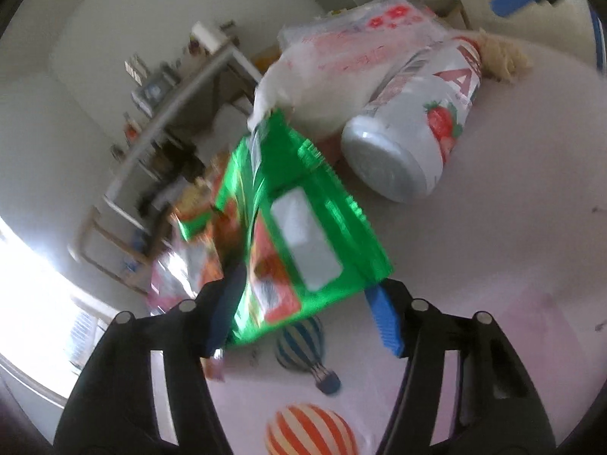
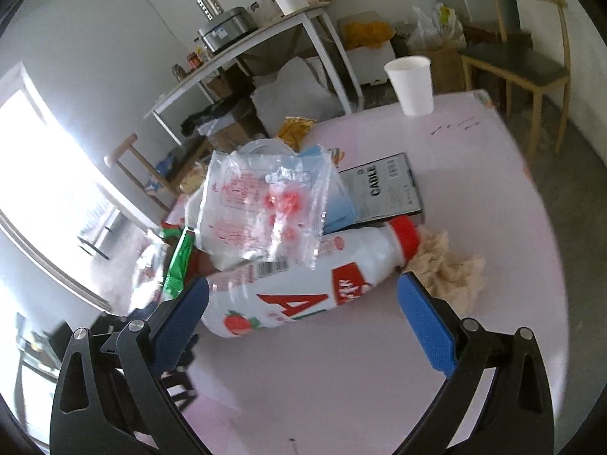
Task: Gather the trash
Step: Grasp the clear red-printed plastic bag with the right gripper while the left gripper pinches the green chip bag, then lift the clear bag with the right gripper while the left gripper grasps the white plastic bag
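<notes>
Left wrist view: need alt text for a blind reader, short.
A green snack wrapper sits between the left gripper's blue-padded fingers, over a pink table. Beyond it a white strawberry drink bottle lies on its side beside a clear plastic bag. The image is motion-blurred.

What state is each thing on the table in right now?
green snack bag: between the left gripper fingers, one pad apart from it
white bottle: lying on its side, red cap on
clear plastic bag: draped over the pile
paper cup: upright
crumpled tissue: beside the bottle cap
right gripper: open, empty
</notes>
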`<act>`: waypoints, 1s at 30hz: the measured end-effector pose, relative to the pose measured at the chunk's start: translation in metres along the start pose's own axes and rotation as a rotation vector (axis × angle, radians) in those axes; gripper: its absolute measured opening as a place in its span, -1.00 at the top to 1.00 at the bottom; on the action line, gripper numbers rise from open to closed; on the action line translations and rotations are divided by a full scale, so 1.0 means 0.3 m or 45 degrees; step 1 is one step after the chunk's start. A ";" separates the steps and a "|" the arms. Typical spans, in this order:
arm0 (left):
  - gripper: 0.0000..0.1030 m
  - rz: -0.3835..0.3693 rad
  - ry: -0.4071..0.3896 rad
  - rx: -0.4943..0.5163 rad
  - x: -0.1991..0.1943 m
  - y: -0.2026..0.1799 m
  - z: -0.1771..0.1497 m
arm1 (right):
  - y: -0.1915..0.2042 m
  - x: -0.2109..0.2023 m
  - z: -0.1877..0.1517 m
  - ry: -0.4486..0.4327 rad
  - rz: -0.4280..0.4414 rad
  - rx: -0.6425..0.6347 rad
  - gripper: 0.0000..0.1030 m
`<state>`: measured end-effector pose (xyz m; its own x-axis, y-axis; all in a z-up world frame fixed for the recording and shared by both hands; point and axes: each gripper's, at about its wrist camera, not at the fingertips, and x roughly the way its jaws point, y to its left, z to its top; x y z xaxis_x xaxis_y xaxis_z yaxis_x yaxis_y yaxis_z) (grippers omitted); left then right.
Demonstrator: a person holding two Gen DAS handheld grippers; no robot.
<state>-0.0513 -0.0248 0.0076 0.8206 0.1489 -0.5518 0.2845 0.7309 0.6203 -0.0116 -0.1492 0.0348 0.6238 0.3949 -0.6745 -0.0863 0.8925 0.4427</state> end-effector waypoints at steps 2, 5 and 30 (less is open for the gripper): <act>0.21 0.075 -0.025 0.041 -0.004 -0.025 0.008 | -0.002 0.022 0.007 0.013 0.024 0.011 -0.88; 0.58 0.086 -0.049 0.037 -0.014 -0.034 0.013 | 0.002 0.033 0.024 -0.004 0.048 0.010 -0.83; 0.81 -0.154 -0.219 -0.276 -0.141 0.114 -0.003 | -0.013 0.115 0.071 -0.053 0.164 0.068 0.31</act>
<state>-0.0767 -0.0055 0.0516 0.8642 -0.0495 -0.5007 0.2881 0.8645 0.4118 0.0269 -0.1438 0.0224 0.6418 0.4953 -0.5855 -0.1270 0.8216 0.5557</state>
